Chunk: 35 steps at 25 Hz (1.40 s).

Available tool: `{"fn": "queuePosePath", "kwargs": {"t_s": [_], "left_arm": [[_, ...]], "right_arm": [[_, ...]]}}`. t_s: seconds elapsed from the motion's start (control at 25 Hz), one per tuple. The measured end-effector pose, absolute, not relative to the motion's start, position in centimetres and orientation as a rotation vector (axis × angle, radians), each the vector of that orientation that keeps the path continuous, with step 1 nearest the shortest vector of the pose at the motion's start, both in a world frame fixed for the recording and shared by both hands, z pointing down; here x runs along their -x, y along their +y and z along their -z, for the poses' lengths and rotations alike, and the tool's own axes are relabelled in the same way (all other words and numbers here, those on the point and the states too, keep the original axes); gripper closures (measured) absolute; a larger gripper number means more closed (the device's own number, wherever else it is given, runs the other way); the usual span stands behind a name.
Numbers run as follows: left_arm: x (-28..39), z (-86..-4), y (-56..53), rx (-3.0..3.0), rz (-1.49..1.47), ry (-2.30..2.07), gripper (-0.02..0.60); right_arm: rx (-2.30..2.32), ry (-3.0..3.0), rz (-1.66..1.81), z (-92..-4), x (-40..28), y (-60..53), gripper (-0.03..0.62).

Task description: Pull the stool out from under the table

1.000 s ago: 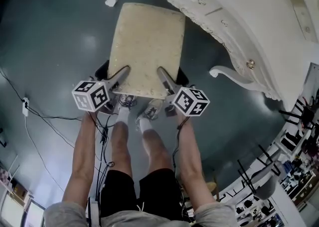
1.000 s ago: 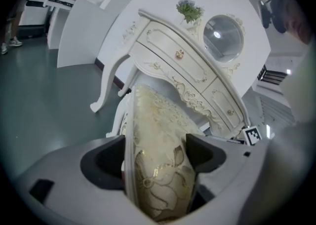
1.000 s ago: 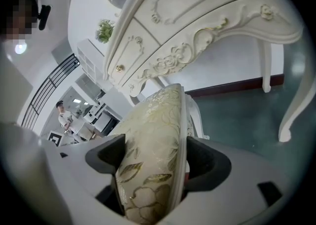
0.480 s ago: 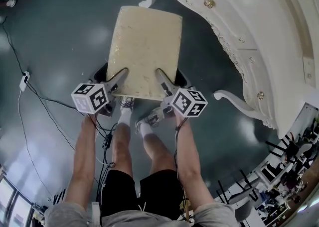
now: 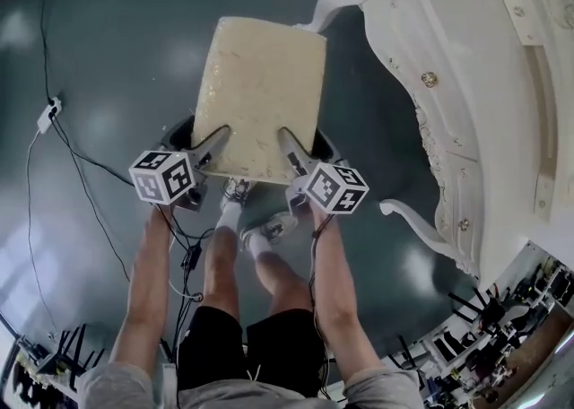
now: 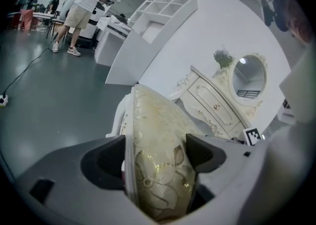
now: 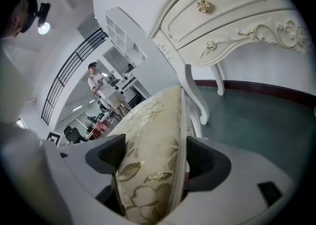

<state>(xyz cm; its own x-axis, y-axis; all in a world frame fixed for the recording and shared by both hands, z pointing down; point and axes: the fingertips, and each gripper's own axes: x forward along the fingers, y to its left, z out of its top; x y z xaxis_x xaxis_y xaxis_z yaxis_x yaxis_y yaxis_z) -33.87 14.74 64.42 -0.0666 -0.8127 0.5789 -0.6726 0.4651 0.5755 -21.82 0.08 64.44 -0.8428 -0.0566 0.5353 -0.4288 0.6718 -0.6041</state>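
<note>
Head view: the stool (image 5: 260, 93) sits on the dark floor (image 5: 108, 57) at 12 o'clock from the person's shoes. It's out in the open, not under the desk (image 5: 466, 84), which curves round from 1 to 4 o'clock. The stool's far right corner is just beside one curly desk leg (image 5: 336, 4).

The left gripper (image 5: 221, 135) bites the near edge of the cushion at its 7 o'clock corner and the right gripper (image 5: 285, 138) at its 5 o'clock corner. A cable (image 5: 76, 165) runs across the floor at 9 o'clock.

The gripper views show what the head view can't. Both pairs of jaws are clenched on the stool, with the gold-patterned cushion and its white frame edge wedged between the pads.

The left gripper view also picks up a round mirror (image 6: 248, 78) and a plant (image 6: 223, 58) on the desk, a white shelf unit (image 6: 165, 9) and a person standing (image 6: 81, 9) at 11 o'clock.

The right gripper view shows a closed desk drawer with a gold knob (image 7: 204, 6). Can't see what's inside it.
</note>
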Motion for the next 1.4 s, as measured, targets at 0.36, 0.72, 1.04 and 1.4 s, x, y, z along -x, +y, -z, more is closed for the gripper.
{"fn": "queuePosePath", "kwargs": {"t_s": [0.36, 0.72, 1.04, 1.4], "left_arm": [[40.0, -66.0, 17.0, -1.149, 0.244, -1.851, 0.198], [44.1, -69.7, 17.0, -1.087, 0.264, -1.849, 0.199], [46.3, -72.1, 16.6, -1.064, 0.285, -1.850, 0.199], [46.0, -73.2, 17.7, -1.039, 0.333, -1.834, 0.198]], "right_arm": [[-0.244, -2.375, -1.017, -66.2, 29.6, 1.2, 0.198], [-0.199, -2.333, -1.014, -70.0, 34.3, 0.6, 0.198], [-0.184, -2.330, -1.004, -72.2, 36.9, 0.0, 0.198], [-0.162, -2.333, -0.970, -72.7, 37.0, 0.9, 0.198]]}}
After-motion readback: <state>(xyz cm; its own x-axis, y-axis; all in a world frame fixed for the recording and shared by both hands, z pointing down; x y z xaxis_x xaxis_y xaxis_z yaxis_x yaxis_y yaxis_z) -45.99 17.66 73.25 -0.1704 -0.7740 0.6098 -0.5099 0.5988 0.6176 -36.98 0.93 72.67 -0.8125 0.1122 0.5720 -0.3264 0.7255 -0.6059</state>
